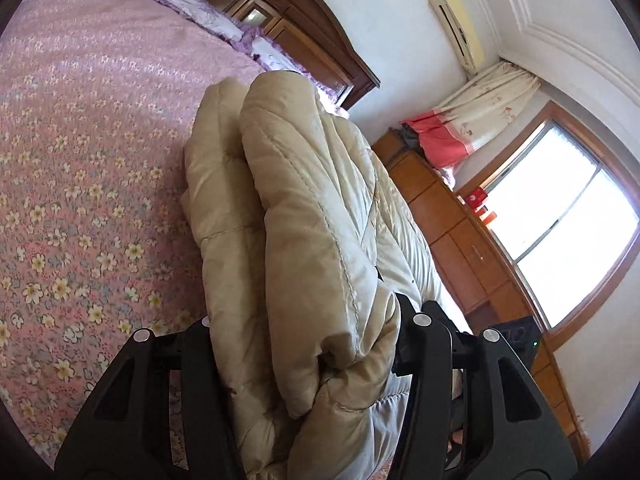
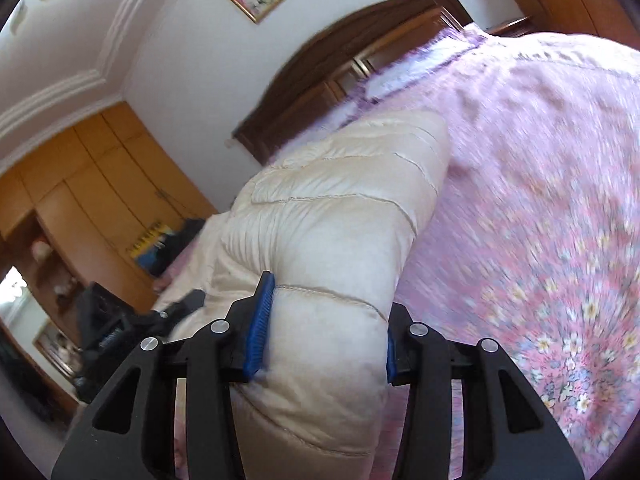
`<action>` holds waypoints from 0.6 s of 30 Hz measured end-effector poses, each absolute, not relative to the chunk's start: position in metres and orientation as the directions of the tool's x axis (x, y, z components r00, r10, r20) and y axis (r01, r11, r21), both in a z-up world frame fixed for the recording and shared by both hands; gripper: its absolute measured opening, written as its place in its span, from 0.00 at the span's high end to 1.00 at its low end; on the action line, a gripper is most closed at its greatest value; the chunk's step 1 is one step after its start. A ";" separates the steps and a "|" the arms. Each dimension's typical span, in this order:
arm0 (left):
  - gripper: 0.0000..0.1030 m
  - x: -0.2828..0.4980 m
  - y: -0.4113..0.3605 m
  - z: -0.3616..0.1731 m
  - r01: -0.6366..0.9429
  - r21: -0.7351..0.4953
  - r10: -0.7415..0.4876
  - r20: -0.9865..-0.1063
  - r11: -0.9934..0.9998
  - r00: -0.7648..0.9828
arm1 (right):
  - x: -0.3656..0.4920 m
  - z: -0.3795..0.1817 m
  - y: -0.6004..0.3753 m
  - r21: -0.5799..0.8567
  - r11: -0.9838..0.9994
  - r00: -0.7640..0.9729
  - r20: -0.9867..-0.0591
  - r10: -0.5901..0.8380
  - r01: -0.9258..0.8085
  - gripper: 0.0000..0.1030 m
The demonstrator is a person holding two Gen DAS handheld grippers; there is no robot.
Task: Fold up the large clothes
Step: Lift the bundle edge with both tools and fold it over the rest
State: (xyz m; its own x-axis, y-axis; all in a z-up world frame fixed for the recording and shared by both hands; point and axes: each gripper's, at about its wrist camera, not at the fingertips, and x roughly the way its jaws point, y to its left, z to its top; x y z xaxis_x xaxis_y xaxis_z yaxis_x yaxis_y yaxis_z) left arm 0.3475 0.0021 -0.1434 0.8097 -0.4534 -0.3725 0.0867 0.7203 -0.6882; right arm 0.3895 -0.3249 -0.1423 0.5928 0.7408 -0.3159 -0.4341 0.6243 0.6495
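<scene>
Left wrist view: folded layers of a beige quilted jacket [image 1: 304,216] are clamped by the left gripper [image 1: 308,344]. The same jacket is pinched between the right gripper [image 2: 322,344]'s blue pads [image 2: 260,328], above the floral bedspread [image 2: 540,200].

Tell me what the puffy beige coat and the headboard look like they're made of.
Puffy beige coat: likely a smooth nylon or polyester shell over padding, going by its slight sheen and stitched quilt lines. Headboard: dark wood, apparently varnished; its panels look glossy.

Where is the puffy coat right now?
The puffy coat is bunched up between both grippers, the left gripper and the right gripper, above the pink flowery bedspread, with the wooden headboard behind it.
</scene>
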 end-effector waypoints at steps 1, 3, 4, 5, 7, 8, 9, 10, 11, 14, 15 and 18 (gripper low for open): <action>0.50 0.342 0.002 -0.144 0.088 -0.668 -0.439 -0.377 0.738 0.816 | 0.389 -0.145 -0.326 0.658 0.612 0.593 -0.299 0.747 -0.439 0.56; 0.49 0.344 -0.005 -0.145 0.088 -0.644 -0.421 -0.384 0.760 0.822 | 0.386 -0.144 -0.326 0.631 0.633 0.602 -0.310 0.736 -0.449 0.56; 0.48 0.345 -0.006 -0.146 0.088 -0.645 -0.423 -0.385 0.759 0.820 | 0.388 -0.146 -0.327 0.642 0.626 0.598 -0.308 0.740 -0.444 0.56; 0.47 0.346 -0.006 -0.146 0.086 -0.648 -0.424 -0.387 0.757 0.818 | 0.387 -0.148 -0.330 0.656 0.616 0.593 -0.306 0.745 -0.436 0.55; 0.47 0.350 -0.003 -0.146 0.084 -0.656 -0.428 -0.384 0.750 0.818 | 0.388 -0.151 -0.332 0.666 0.612 0.591 -0.306 0.746 -0.427 0.55; 0.47 0.351 -0.002 -0.146 0.083 -0.661 -0.430 -0.383 0.746 0.817 | 0.387 -0.150 -0.331 0.662 0.616 0.592 -0.309 0.744 -0.428 0.55; 0.47 0.351 -0.002 -0.147 0.082 -0.663 -0.431 -0.382 0.744 0.817 | 0.387 -0.149 -0.330 0.657 0.620 0.594 -0.312 0.742 -0.429 0.54; 0.47 0.349 -0.001 -0.146 0.081 -0.663 -0.430 -0.383 0.744 0.818 | 0.386 -0.147 -0.329 0.654 0.622 0.595 -0.314 0.740 -0.429 0.54; 0.47 0.349 -0.001 -0.146 0.080 -0.661 -0.428 -0.384 0.746 0.818 | 0.386 -0.147 -0.329 0.654 0.623 0.594 -0.315 0.740 -0.429 0.54; 0.47 0.342 -0.003 -0.149 0.079 -0.662 -0.427 -0.383 0.745 0.819 | 0.386 -0.146 -0.329 0.655 0.623 0.594 -0.315 0.740 -0.428 0.54; 0.47 0.342 -0.002 -0.149 0.078 -0.664 -0.428 -0.383 0.744 0.819 | 0.386 -0.146 -0.329 0.655 0.622 0.594 -0.315 0.740 -0.428 0.54; 0.47 0.343 -0.003 -0.149 0.076 -0.662 -0.425 -0.385 0.745 0.819 | 0.386 -0.145 -0.329 0.655 0.623 0.593 -0.316 0.740 -0.428 0.53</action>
